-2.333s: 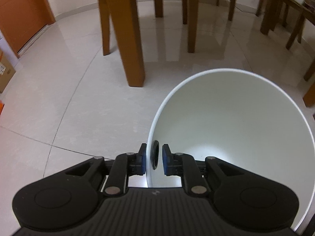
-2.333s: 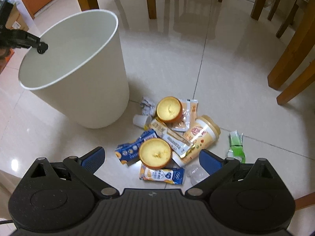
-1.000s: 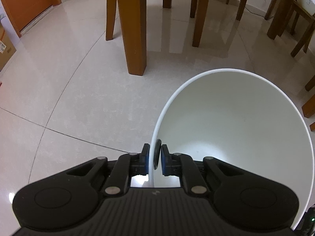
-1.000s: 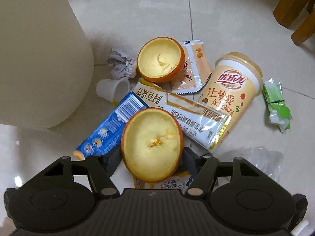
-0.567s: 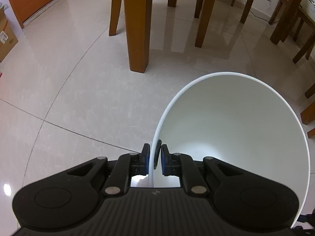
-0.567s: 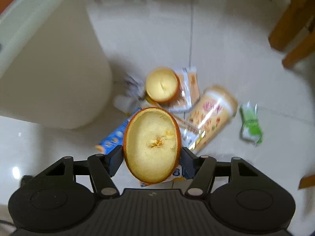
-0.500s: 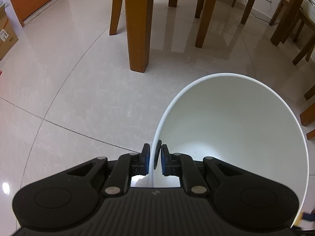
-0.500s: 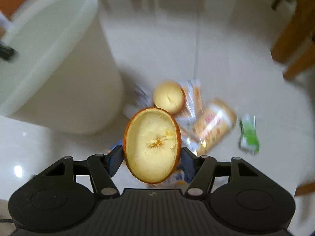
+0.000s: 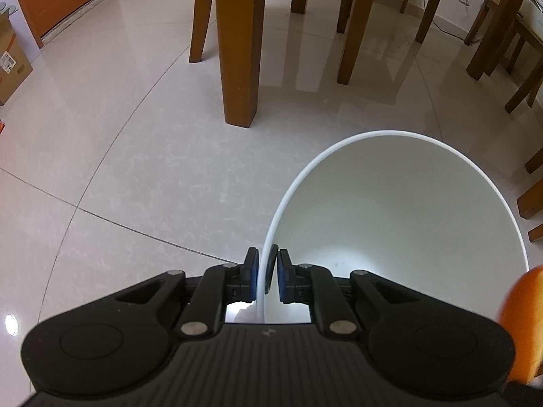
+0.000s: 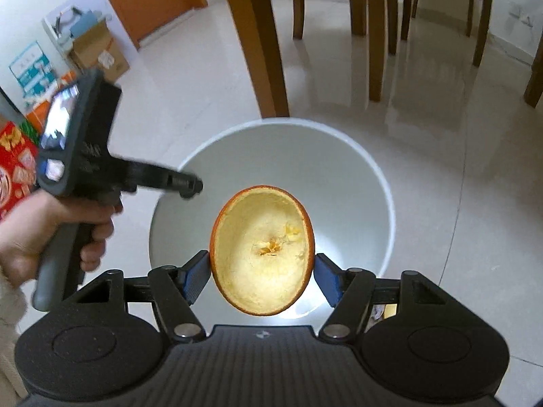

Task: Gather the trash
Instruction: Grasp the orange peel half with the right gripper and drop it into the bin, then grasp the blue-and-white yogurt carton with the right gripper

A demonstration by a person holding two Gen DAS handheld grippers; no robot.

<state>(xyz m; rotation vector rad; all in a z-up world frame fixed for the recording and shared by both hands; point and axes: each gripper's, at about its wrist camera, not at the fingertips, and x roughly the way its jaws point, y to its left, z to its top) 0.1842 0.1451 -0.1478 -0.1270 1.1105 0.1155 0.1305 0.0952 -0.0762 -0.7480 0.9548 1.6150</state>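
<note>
A: A glossy pale tiled floor (image 9: 142,156) is shown, with wooden table legs (image 9: 237,44) standing in the upper middle of both views. What is seen at the left of the right wrist view?

B: A cardboard box (image 10: 98,51) and a red packet are seen at the far left edge. Below them a hand (image 10: 51,224) is wrapped around the grip of the left gripper (image 9: 265,271), whose jaws are pressed onto the rim of the white bin (image 10: 271,135), one inside the wall and one outside.

A: And in the middle?

B: The bin is looked into from above. An orange peel half (image 10: 261,251), hollow side toward the camera, is pinched between the jaws of the right gripper (image 10: 261,271) and is held over the bin's open mouth. An orange blur at the lower right edge of the left wrist view is taken to be the same peel.

A: How far along is the task judged to be?

B: Early, it is judged. The bin's inside is seen bare in both views, so nothing appears to have been dropped yet. The peel has been carried over the opening but not released. A scrap of litter is glimpsed on the floor at the lower right, behind the right jaw; how much more remains cannot be told.
</note>
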